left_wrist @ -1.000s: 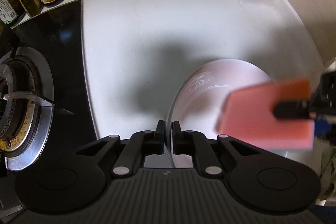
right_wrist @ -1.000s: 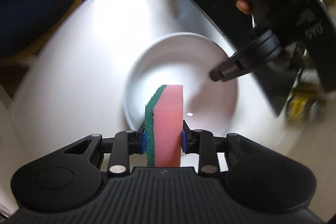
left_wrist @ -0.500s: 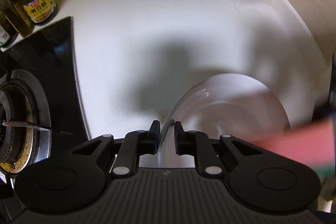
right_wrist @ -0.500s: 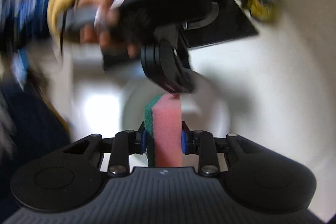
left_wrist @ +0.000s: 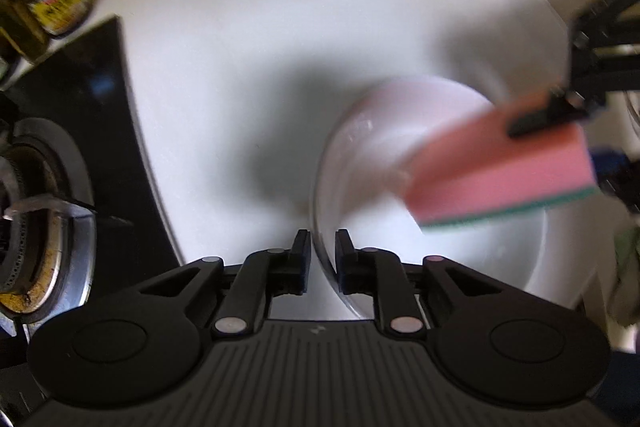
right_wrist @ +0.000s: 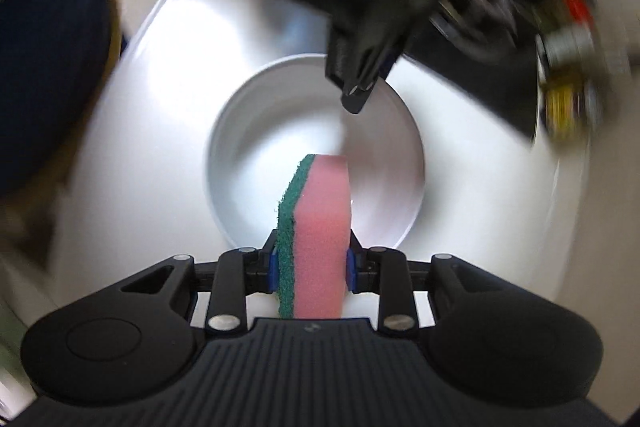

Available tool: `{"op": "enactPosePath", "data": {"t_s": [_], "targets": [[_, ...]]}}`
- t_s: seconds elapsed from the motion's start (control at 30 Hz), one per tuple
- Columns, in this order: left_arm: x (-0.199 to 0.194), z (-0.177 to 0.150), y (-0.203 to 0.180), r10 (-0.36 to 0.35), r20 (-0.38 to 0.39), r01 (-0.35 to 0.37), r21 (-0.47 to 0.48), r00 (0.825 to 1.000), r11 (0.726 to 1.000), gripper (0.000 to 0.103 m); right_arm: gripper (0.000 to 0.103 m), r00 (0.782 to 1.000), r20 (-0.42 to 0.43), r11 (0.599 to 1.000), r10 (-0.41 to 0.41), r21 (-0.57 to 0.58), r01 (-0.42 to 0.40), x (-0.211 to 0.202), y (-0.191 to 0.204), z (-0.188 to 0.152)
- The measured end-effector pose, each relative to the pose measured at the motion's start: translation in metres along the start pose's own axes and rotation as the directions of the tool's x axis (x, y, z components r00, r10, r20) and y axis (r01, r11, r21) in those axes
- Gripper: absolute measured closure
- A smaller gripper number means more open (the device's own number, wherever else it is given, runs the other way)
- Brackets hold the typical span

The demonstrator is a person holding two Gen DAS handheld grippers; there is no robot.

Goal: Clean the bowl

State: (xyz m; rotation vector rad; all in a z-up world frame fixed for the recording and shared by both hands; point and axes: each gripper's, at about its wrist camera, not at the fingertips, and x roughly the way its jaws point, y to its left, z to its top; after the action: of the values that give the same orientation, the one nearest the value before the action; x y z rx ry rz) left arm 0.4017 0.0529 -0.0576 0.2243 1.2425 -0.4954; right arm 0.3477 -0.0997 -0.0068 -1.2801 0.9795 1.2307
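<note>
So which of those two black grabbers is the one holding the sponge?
The right gripper: its fingers squeeze the pink and green sponge above the white bowl. The left gripper merely straddles the bowl's rim, its fingers opening.

**Bowl and sponge**

Bowl (right_wrist: 256,147): white, round, glossy, upright on a white counter, interior facing up. Sponge (right_wrist: 320,239): pink foam with a green scouring layer, standing on edge above the bowl's near rim, partly over its interior.
</note>
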Motion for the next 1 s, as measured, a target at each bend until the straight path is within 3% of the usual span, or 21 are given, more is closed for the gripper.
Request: {"op": "enactPosePath", "data": {"t_s": [0.07,0.13,0.23,0.37,0.4,0.47,0.5,0.53,0.57,0.6,0.67,0.8,0.9,1.0], "targets": [[0.001,0.004,-0.001,0.017,0.026,-0.017,-0.019,1.000,1.000,0.084,0.077,0.998,0.024,0.982,0.049,0.181,-0.053,-0.003,-0.006,-0.002],[0.003,0.008,-0.003,0.023,0.041,-0.021,-0.032,0.999,0.999,0.084,0.077,0.994,0.064,0.938,0.093,0.328,-0.109,-0.004,-0.007,-0.002],[0.008,0.020,-0.013,0.036,0.056,-0.036,-0.011,0.998,0.999,0.081,0.076,0.972,0.178,0.819,0.156,0.526,-0.228,-0.004,-0.011,0.000],[0.012,0.029,-0.024,0.052,0.058,-0.054,0.034,0.997,0.998,0.077,0.077,0.930,0.314,0.685,0.192,0.635,-0.356,-0.011,-0.024,-0.009],[0.013,0.029,-0.025,0.053,0.057,-0.056,0.043,0.997,0.998,0.078,0.077,0.924,0.329,0.674,0.196,0.639,-0.370,-0.014,-0.028,-0.015],[0.012,0.026,-0.023,0.033,0.036,-0.034,0.045,0.999,0.998,0.085,0.077,0.945,0.280,0.751,0.167,0.585,-0.306,-0.024,-0.030,-0.023],[0.011,0.024,-0.021,0.016,0.023,-0.017,0.043,1.000,0.999,0.086,0.077,0.966,0.226,0.822,0.127,0.522,-0.230,-0.028,-0.028,-0.024],[0.009,0.023,-0.018,0.000,0.012,-0.001,0.041,1.000,0.999,0.089,0.077,0.989,0.137,0.917,0.050,0.386,-0.100,-0.029,-0.020,-0.022],[0.008,0.022,-0.015,-0.017,0.003,0.017,0.036,1.000,0.999,0.091,0.077,0.998,0.068,0.970,-0.020,0.244,0.003,-0.026,-0.013,-0.019],[0.007,0.022,-0.011,-0.038,-0.010,0.038,0.037,0.999,0.999,0.091,0.077,0.998,0.038,0.991,-0.054,0.121,0.049,-0.022,-0.007,-0.016],[0.006,0.020,-0.009,-0.067,-0.039,0.070,0.055,0.997,0.996,0.091,0.077,0.995,0.018,0.987,-0.096,-0.125,0.097,-0.012,0.005,-0.011],[0.010,0.012,-0.012,-0.068,-0.097,0.078,0.099,0.993,0.992,0.093,0.077,0.985,-0.027,0.914,-0.168,-0.379,0.145,0.018,0.021,0.000],[0.010,0.000,-0.021,-0.058,-0.089,0.067,0.101,0.994,0.993,0.090,0.077,0.982,-0.062,0.906,-0.176,-0.400,0.137,0.029,0.025,0.000],[0.008,-0.006,-0.029,-0.042,-0.076,0.049,0.086,0.996,0.995,0.087,0.077,0.985,-0.112,0.949,-0.130,-0.302,0.091,0.030,0.020,0.002]]}}
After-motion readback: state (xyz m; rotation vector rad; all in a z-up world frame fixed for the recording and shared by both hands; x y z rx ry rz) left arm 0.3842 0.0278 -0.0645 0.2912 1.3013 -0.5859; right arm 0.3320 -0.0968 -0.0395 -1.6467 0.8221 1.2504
